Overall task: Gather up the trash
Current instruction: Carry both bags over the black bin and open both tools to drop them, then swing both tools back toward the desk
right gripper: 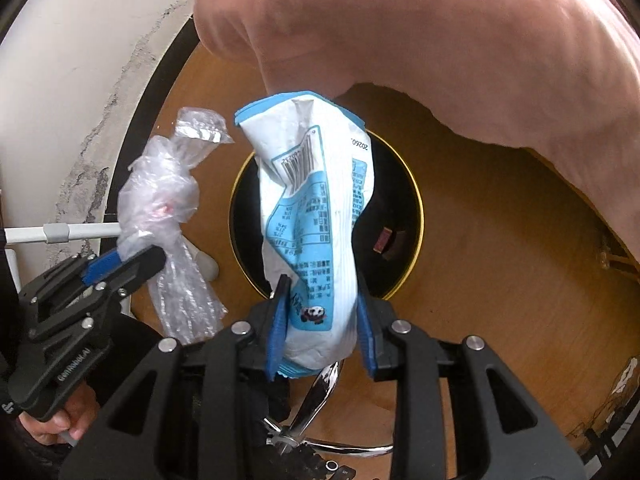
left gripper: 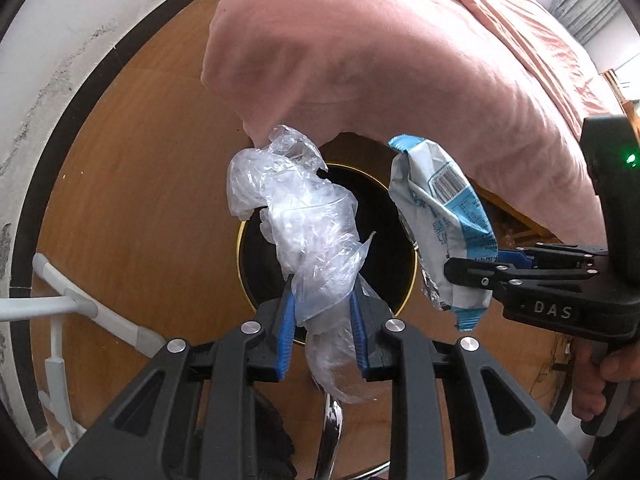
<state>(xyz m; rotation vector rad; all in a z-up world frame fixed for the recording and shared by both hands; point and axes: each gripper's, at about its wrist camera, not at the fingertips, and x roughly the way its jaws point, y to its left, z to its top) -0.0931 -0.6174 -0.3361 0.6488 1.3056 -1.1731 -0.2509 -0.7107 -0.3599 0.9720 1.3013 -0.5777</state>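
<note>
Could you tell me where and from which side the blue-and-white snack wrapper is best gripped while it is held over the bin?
Grip the blue-and-white snack wrapper at its flat lower end, with the pads against its two broad faces, coming from below, as the right gripper does now. That end is narrow enough to fit between the fingers, and the puffy length hangs free over the black bin, ready to drop.

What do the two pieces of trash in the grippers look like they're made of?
Crumpled bag in the left gripper: thin clear plastic film, glossy, see-through, full of creases. Snack wrapper in the right gripper: printed blue-and-white packaging film, probably foil-lined plastic; a silvery inner edge shows from the left view.
</note>
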